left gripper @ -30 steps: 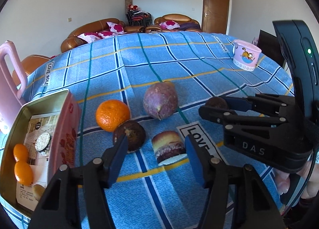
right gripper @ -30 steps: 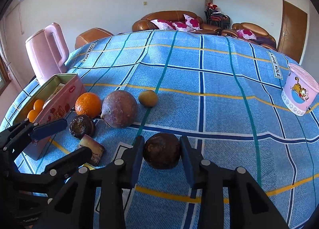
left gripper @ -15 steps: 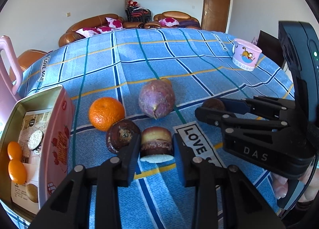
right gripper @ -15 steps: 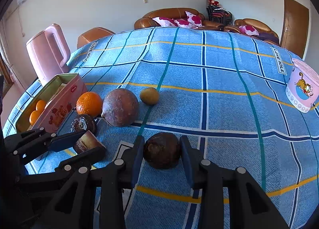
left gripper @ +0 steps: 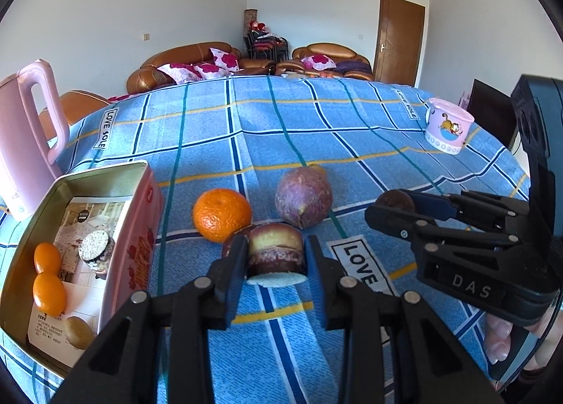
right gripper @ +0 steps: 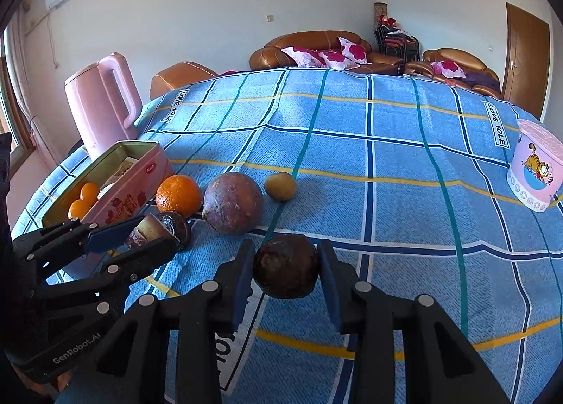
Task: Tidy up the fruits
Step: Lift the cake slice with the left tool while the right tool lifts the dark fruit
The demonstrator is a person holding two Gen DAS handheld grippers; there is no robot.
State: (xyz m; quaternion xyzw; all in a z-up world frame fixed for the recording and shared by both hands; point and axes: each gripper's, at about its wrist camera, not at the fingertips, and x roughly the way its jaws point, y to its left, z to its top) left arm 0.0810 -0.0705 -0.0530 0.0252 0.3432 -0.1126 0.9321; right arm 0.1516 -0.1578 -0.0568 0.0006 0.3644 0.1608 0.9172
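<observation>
The left gripper jaws clench a cut fruit; the right gripper jaws grasp a dark fruit over the table.

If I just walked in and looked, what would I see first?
Probably the two black claws, each closed on a piece of food: the left gripper pinches a cut fruit piece, and the right gripper squeezes a dark round fruit. Next you'd spot the bright orange beside the big purple fruit, near the pink tin on the blue checked tablecloth.
</observation>
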